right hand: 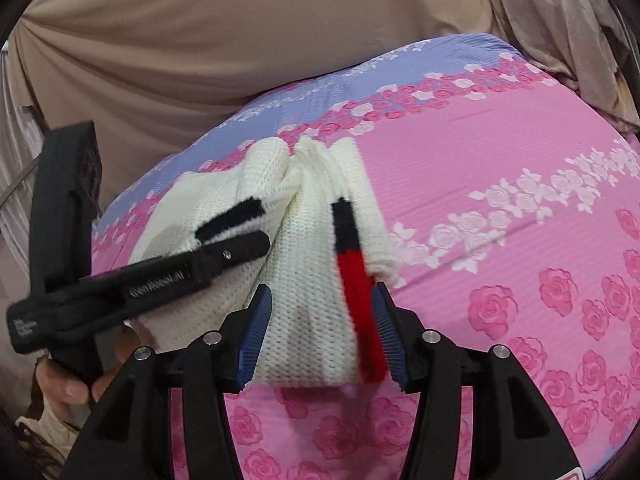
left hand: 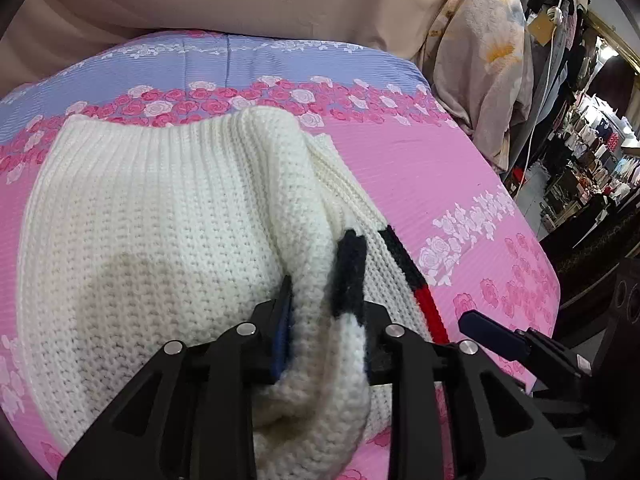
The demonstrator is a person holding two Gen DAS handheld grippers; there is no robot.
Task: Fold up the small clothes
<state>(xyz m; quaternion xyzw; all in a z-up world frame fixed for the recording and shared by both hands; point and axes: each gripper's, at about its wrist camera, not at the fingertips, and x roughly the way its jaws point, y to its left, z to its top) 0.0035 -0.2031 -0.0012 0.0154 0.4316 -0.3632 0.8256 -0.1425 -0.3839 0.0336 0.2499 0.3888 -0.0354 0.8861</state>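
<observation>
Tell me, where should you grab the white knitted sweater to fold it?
Probably the near end of the white knitted sweater, beside its red stripe, coming from the near side. That end points at the right gripper, narrow enough to fit between its fingers.

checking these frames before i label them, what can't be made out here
- Left wrist view: the left gripper has its right finger buried in a fold of the white sweater, so its pad cannot be seen.
- Left wrist view: the sweater's near end is cut off by the gripper body and bottom edge.
- Right wrist view: the right gripper brackets the sweater end; pad contact is unclear.
- Right wrist view: the hand is mostly hidden behind the left gripper's handle.
</observation>
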